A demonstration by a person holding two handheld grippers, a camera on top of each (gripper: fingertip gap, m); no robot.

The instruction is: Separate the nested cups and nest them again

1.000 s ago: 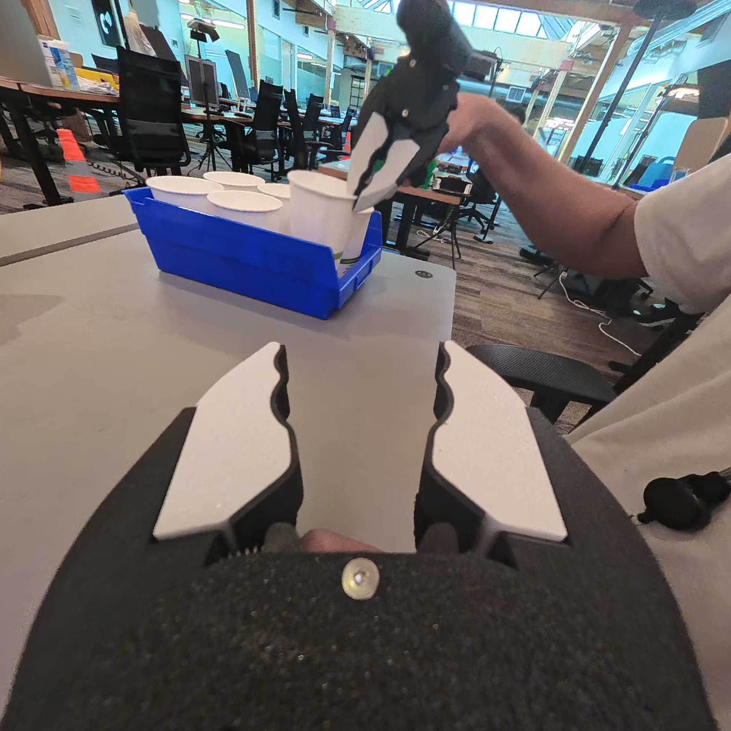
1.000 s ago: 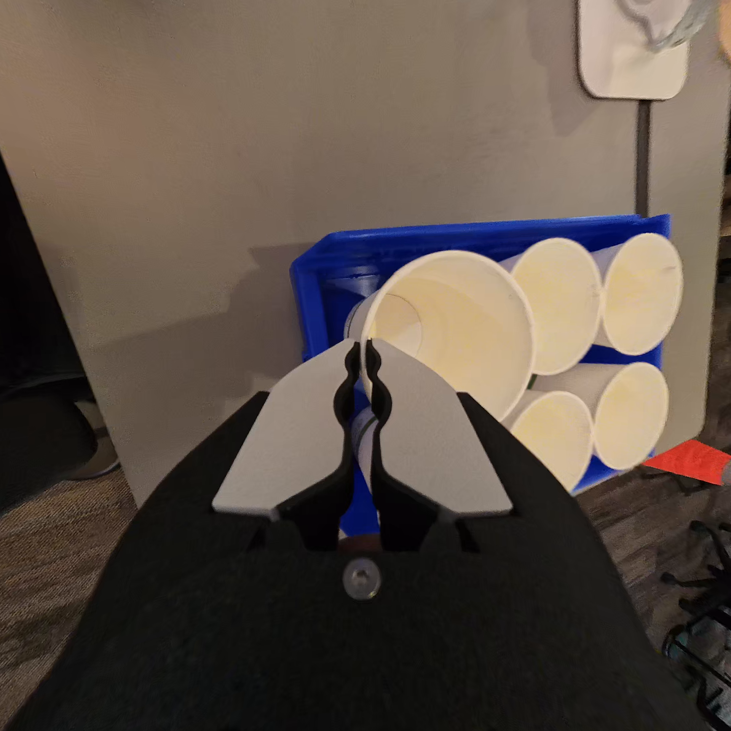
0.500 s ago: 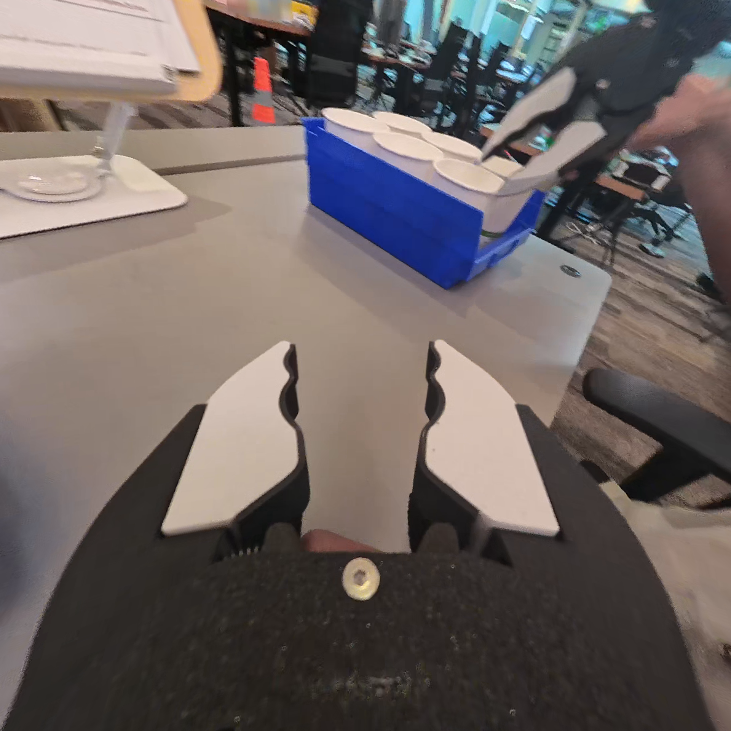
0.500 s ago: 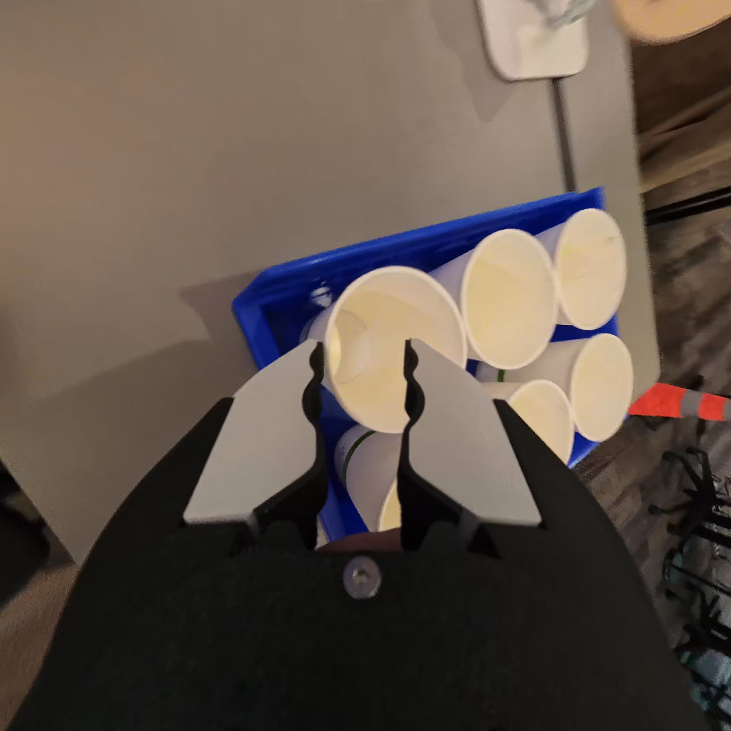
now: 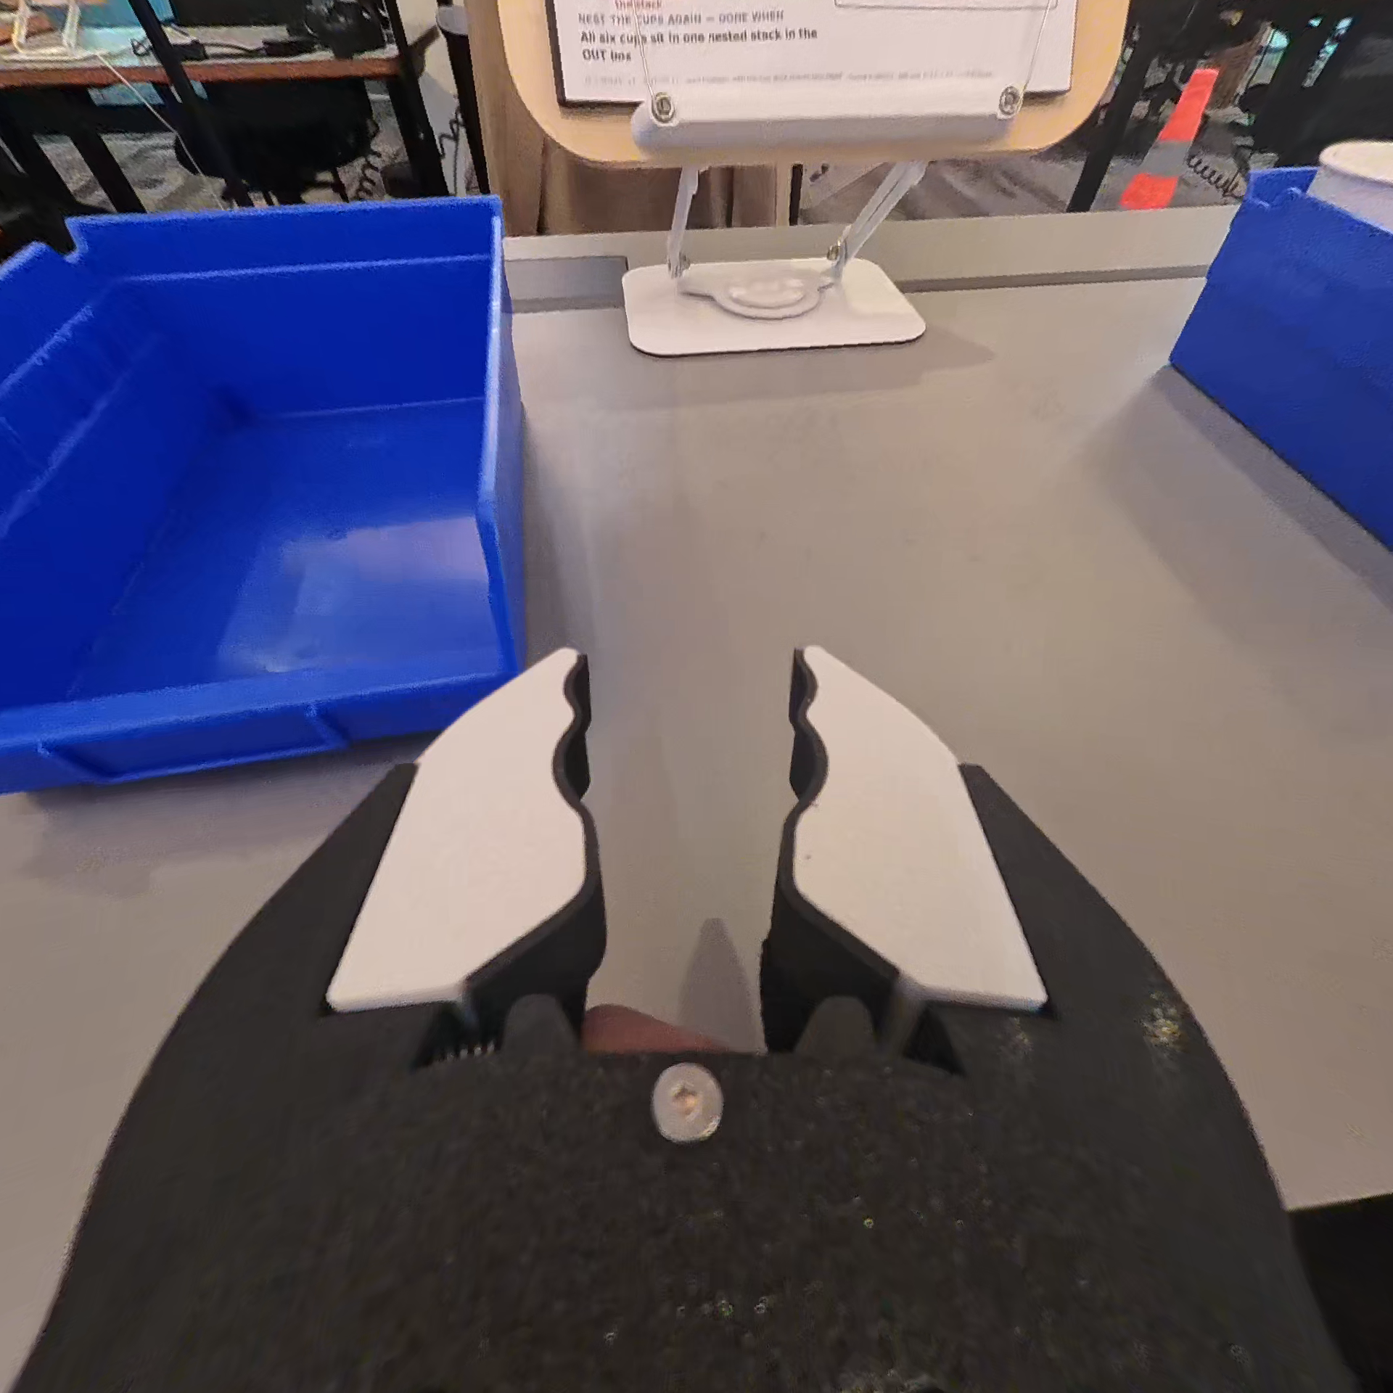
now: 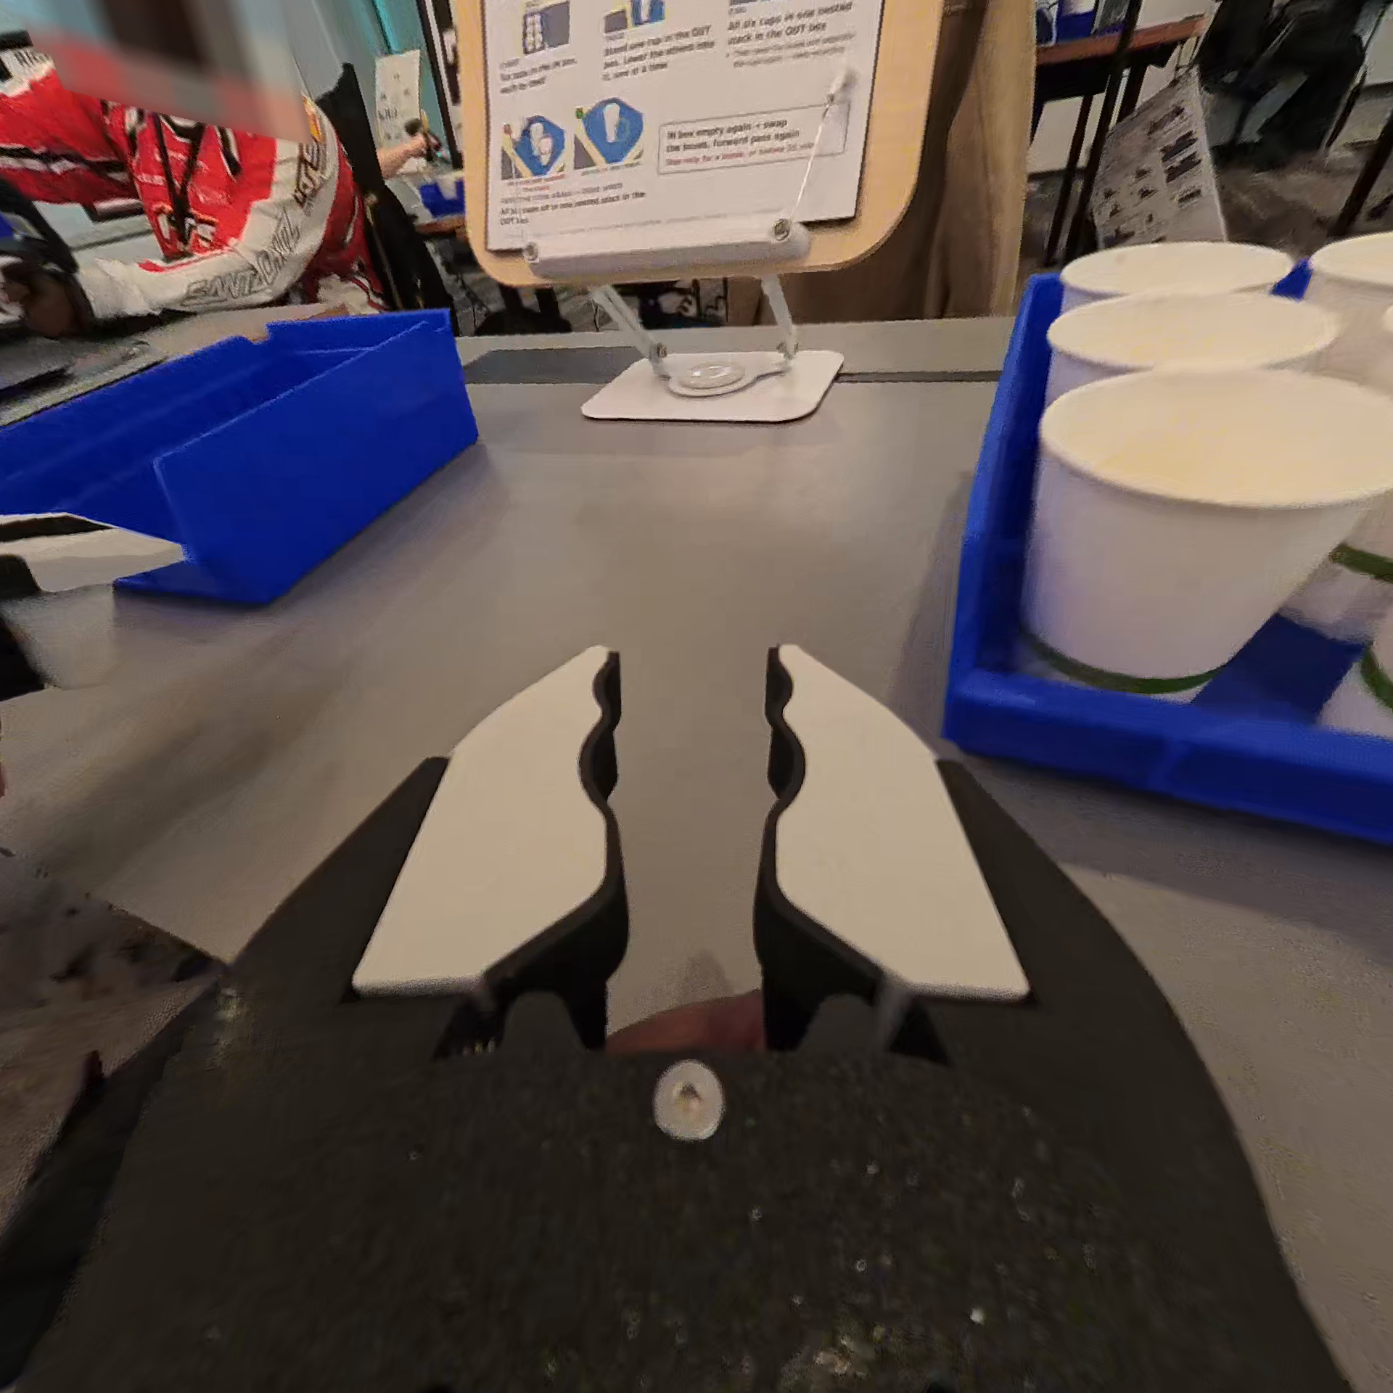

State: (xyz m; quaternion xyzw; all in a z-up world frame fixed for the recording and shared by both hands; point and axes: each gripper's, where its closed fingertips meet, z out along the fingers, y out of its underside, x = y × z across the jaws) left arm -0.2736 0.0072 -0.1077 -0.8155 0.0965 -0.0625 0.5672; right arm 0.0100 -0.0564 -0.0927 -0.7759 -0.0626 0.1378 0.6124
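Several white paper cups stand apart in the blue bin (image 6: 995, 528) at the right. The nearest cup (image 6: 1176, 543) tilts a little, and two more cups (image 6: 1176, 339) stand behind it. My right gripper (image 6: 693, 654) is open and empty over the grey table, to the left of that bin. My left gripper (image 5: 687, 663) is open and empty over the table, beside the empty blue bin (image 5: 226, 528) on the left. The left wrist view shows only the cup bin's corner (image 5: 1296, 362) and one cup rim (image 5: 1357, 173).
A clipboard stand (image 5: 776, 301) with an instruction sheet stands at the table's back middle, also in the right wrist view (image 6: 716, 384). The empty bin (image 6: 301, 467) and a left gripper fingertip (image 6: 83, 546) show at the left. A person in a red and white top (image 6: 226, 188) is behind.
My right gripper opened, let go of the cup in the bin, and drew back level over the table. My left gripper swung left from the cup bin to face the stand.
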